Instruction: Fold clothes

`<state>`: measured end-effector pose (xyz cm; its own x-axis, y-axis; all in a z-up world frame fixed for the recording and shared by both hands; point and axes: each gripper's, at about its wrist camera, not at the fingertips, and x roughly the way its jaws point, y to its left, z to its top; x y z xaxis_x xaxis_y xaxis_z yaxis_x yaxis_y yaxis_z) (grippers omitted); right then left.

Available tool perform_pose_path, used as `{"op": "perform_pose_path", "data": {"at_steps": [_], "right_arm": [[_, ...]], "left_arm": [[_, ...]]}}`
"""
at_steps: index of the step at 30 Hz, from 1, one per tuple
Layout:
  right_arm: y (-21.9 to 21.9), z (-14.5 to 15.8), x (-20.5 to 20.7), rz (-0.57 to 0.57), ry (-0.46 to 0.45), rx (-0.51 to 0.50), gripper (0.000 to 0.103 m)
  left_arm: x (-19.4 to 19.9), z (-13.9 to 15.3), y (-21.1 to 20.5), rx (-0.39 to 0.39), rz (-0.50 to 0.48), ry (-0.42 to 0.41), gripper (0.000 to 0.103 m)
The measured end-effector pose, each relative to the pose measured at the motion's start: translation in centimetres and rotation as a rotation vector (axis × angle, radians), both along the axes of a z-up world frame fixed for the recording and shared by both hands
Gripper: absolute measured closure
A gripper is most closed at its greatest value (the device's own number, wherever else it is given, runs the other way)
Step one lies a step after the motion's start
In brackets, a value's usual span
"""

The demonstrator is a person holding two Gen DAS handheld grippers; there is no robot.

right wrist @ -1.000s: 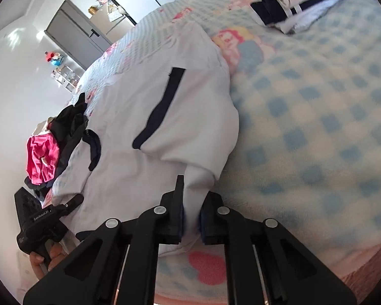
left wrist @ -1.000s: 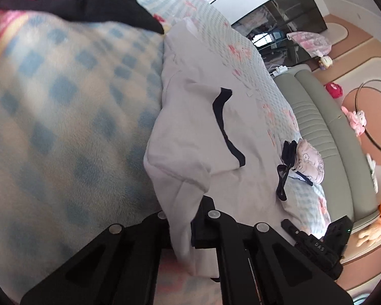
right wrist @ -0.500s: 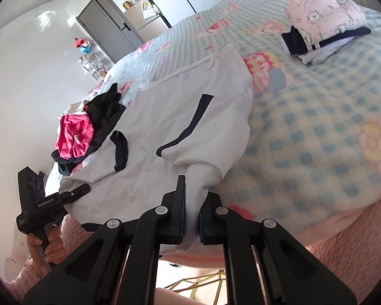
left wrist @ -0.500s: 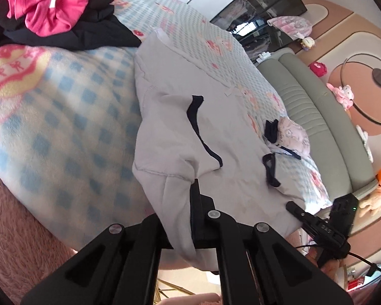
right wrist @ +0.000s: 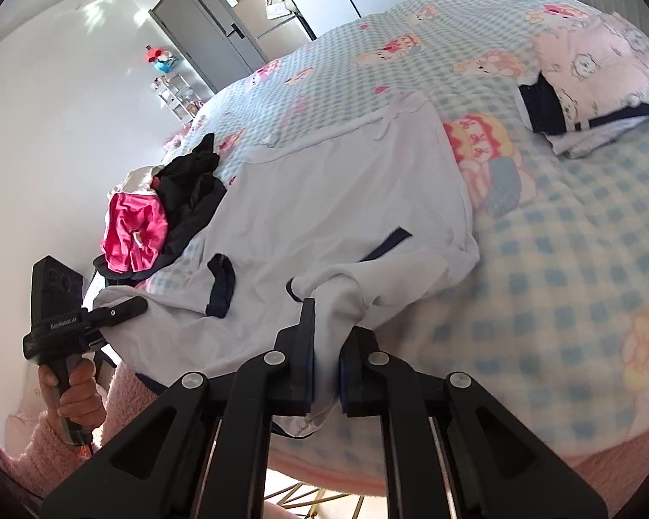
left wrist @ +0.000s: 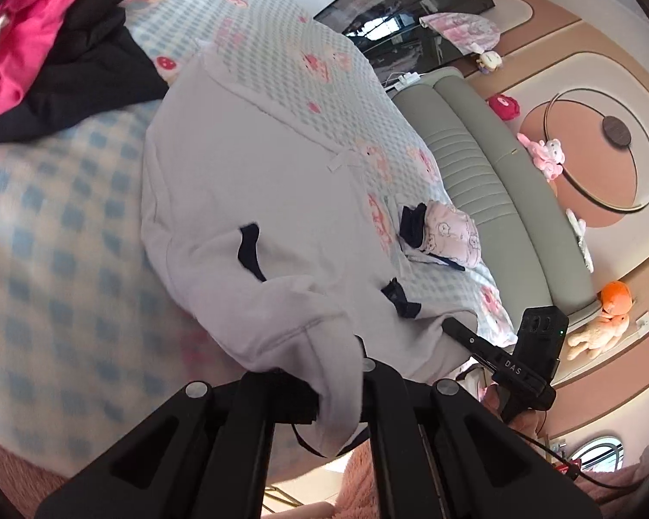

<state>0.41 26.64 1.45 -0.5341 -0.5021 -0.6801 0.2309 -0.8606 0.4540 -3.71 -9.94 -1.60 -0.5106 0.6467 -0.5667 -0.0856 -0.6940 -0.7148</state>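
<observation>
A white garment with navy trim [left wrist: 246, 173] lies spread on the blue-checked bed [left wrist: 65, 259], its near hem lifted off the blanket. My left gripper [left wrist: 337, 389] is shut on the hem's left corner, and the cloth drapes over its fingers. My right gripper [right wrist: 326, 372] is shut on the other corner of the same garment [right wrist: 346, 199]. Each view shows the other tool pinching the hem: the right gripper [left wrist: 454, 328] at lower right, the left gripper [right wrist: 125, 307] at far left in a hand with a pink fluffy sleeve.
A heap of pink and black clothes [right wrist: 138, 229] sits at the bed's left side. A folded pink printed stack [right wrist: 597, 69] rests at the far right. A grey-green padded headboard [left wrist: 489, 199] borders the bed. The bed's near edge lies just under both grippers.
Both grippers have risen, still shut on the hem. The garment's near edge has lifted off the blanket, and more of the room shows in both views.
</observation>
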Motion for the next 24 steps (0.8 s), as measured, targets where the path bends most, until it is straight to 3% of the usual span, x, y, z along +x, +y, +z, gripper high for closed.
{"op": "perform_pose_path", "data": {"at_steps": [3,7,9,11,13,15,16,19,24], "right_arm": [[-0.4,0.4,-3.4,0.019,-0.003,0.002,0.096],[0.5,0.1,-8.3,-0.025,-0.017,-0.098,0.093],[1.0,-0.2,-10.6,-0.064,-0.033,-0.161,0.080],[1.5,-0.4,-12.5,-0.103,-0.041,-0.205,0.076],[1.7,-0.4,-13.1,-0.132,-0.029,-0.209,0.062],[2.1,-0.5,-13.0,-0.153,-0.012,-0.209,0.045],[2.3,-0.6,-12.9,-0.163,-0.003,-0.208,0.042],[3.0,-1.6,-12.7,-0.220,-0.020,-0.177,0.041],[4.0,-4.5,-11.4,-0.296,-0.083,-0.061,0.041]], "left_arm": [[-3.8,-0.4,-0.4,-0.019,0.053,-0.011,0.101],[-8.5,-2.8,-2.0,0.041,0.131,-0.077,0.098],[-10.1,-3.9,-2.8,0.069,0.169,-0.102,0.088],[-10.5,-3.8,-3.6,0.097,0.201,-0.091,0.059],[-10.2,-3.0,-4.0,0.125,0.203,-0.022,0.044],[-9.8,-2.1,-4.3,0.107,0.199,0.033,0.041],[-9.6,-1.9,-4.5,0.080,0.208,0.039,0.041],[-8.7,-2.4,-4.8,-0.010,0.242,0.014,0.041],[-5.5,-5.8,-5.6,-0.010,0.273,-0.055,0.041]]}}
